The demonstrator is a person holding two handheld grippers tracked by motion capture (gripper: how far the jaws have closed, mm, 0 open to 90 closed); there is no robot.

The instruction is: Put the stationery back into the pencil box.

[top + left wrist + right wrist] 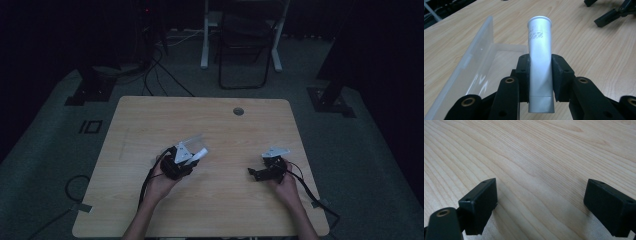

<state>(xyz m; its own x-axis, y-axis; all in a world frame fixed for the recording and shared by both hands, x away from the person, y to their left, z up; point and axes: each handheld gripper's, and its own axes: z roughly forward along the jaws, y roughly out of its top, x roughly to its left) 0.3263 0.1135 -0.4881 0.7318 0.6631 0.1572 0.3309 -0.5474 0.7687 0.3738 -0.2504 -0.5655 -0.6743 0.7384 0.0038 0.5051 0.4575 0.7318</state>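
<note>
My left gripper (pixel 540 75) is shut on a silver tube (pixel 540 57), its round cap end pointing away from me and its flat crimped end toward the camera. Just beyond and to the left of the jaws lies a clear plastic box (pixel 477 65) with its lid standing up. From above, the left gripper (pixel 186 161) sits at the table's middle left with the tube (pixel 199 154) poking out by the clear box (pixel 192 142). My right gripper (pixel 540 205) stands open over bare wood with nothing between its jaws; from above the right gripper (pixel 256 173) is at the table's right.
The light wooden table (pixel 210 200) has a round cable hole (pixel 238 111) near its far edge. Beyond it stand a dark folding chair (pixel 245 45) and white desk legs (pixel 205 40). Cables trail over the floor at left.
</note>
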